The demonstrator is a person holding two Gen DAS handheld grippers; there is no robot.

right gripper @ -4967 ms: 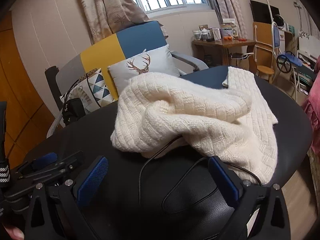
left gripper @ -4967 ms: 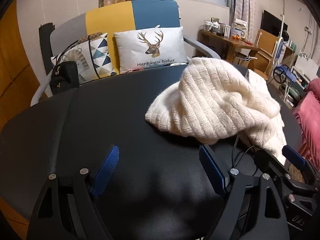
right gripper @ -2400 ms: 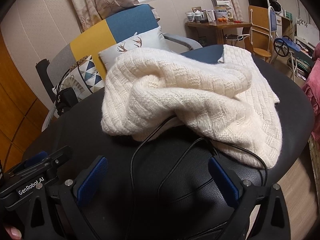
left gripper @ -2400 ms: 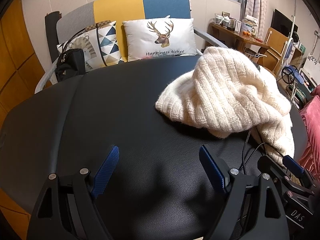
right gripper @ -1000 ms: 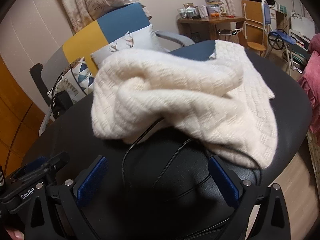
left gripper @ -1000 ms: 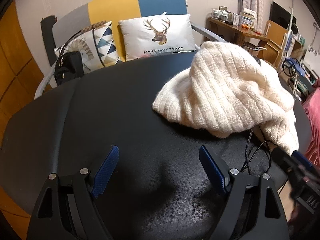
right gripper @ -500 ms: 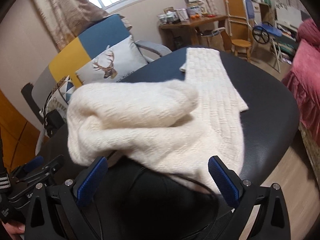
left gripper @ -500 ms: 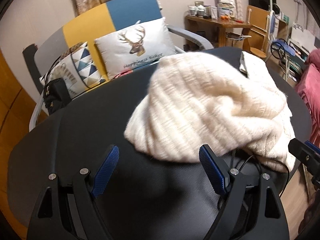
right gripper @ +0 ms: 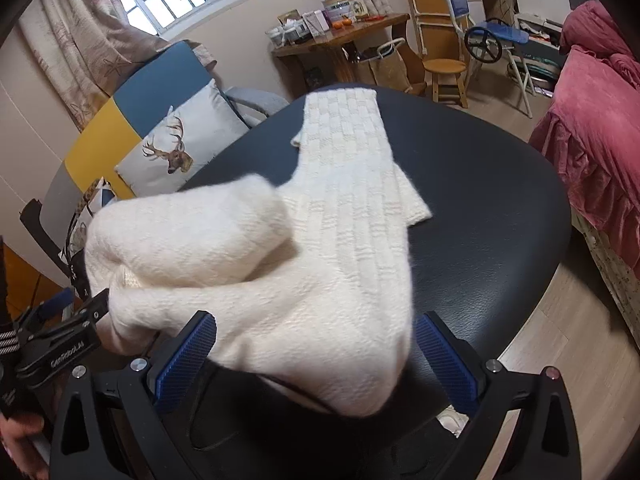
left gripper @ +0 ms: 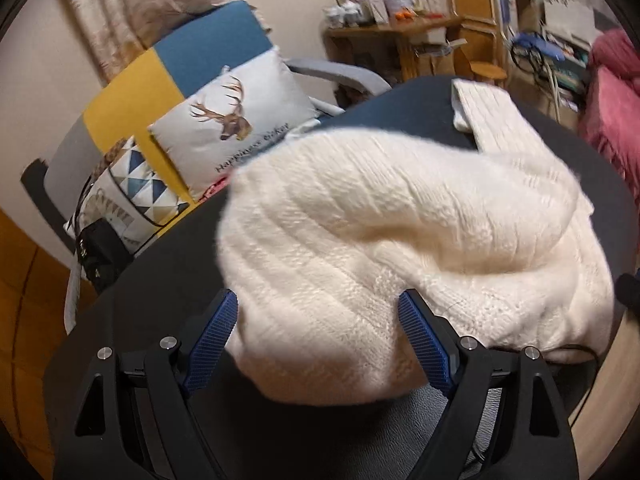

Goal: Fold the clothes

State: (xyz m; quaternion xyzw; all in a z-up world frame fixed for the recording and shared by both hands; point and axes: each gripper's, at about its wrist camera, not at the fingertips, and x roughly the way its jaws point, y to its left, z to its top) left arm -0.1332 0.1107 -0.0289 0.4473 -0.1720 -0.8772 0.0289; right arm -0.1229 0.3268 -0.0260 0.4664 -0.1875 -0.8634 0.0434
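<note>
One sweater (left gripper: 400, 240), two grippers, one table (right gripper: 492, 216). Also two cushions on the armchair (left gripper: 208, 44) behind the table's far edge: the deer cushion (left gripper: 236, 128) and the triangle-pattern cushion (left gripper: 132, 192).

Your left gripper (left gripper: 316, 340) has its jaws spread wide, nothing clamped; the near end of the sweater bulges into the gap between the blue pads (left gripper: 212, 340). Your right gripper (right gripper: 316, 356) is likewise spread wide and gripping nothing, with the sweater's near hem sitting between its fingers.

Sweater is cream, chunky rib/basket knit, fuzzy. It's bunched in a thick rolled heap at the near edge of the black table. One flat part, maybe a sleeve, runs out toward the table's far edge and lies smooth. Near part is motion-blurred in both views. A black cable (right gripper: 208, 432) lies on the table under the near hem.
</note>
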